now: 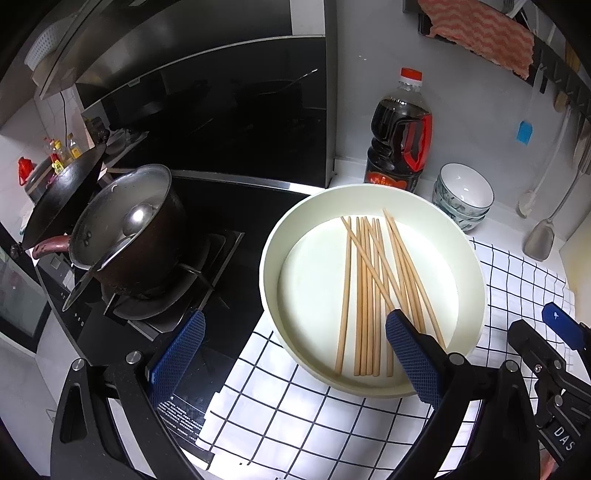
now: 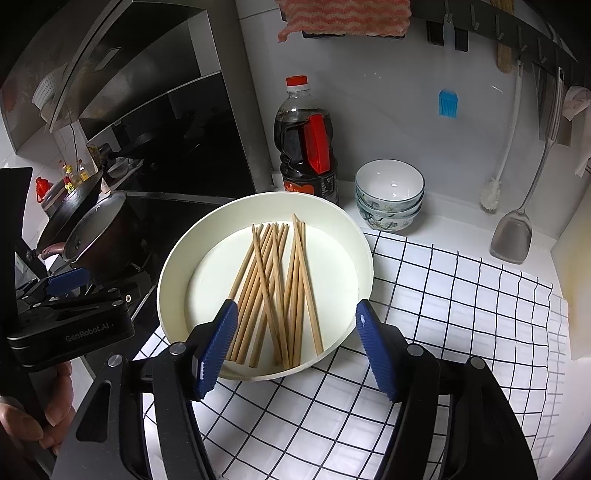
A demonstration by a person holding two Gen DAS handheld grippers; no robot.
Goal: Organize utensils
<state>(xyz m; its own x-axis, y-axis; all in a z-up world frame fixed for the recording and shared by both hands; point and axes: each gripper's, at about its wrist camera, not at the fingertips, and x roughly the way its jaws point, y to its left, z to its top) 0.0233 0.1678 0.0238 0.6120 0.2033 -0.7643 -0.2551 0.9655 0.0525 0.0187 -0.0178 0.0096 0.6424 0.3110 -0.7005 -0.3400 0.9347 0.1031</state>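
Note:
Several wooden chopsticks (image 1: pixel 373 291) lie loose in a cream round basin (image 1: pixel 273 236) on a checked cloth. In the right wrist view the chopsticks (image 2: pixel 277 291) lie between my fingers' line of sight, in the basin (image 2: pixel 173 266). My left gripper (image 1: pixel 295 350) is open and empty, its right finger over the basin's near side. My right gripper (image 2: pixel 295 350) is open and empty, just above the basin's near rim. The right gripper also shows at the left view's right edge (image 1: pixel 561 325), the left gripper in the right view (image 2: pixel 66 280).
A soy sauce bottle (image 1: pixel 400 144) and stacked bowls (image 1: pixel 463 195) stand behind the basin. A pot with a ladle (image 1: pixel 129 229) and a wok (image 1: pixel 62 199) sit on the stove at left. A spatula (image 2: pixel 511 236), brush and towel (image 2: pixel 343 14) hang on the wall. A white-and-black checked cloth (image 2: pixel 443 295) covers the counter.

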